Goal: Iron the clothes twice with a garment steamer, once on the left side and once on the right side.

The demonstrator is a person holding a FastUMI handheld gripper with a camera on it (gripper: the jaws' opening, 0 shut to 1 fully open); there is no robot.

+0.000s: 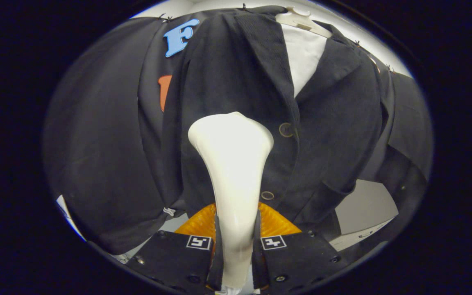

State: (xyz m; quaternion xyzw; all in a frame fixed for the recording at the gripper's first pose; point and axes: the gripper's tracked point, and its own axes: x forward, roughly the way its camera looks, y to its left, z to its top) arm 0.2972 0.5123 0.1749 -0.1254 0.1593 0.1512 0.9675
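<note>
We've got the gripper [236, 246] clamped w/ both fingers on the handle of the glossy white plastic garment steamer [232, 164]. Its wide head rests vs. the dark corduroy jacket [240, 73], just beside the button placket. Jacket hangs on a white hanger [297, 20].

Riding on the hand-held gripper [236, 246], the fisheye camera faces forward, close to the hanging jacket [236, 82].

Black cloth wall [96, 135] hangs beyond the fingers; a pale surface [365, 207], perhaps a cabinet, shows low beside them; bright light overhead.
</note>
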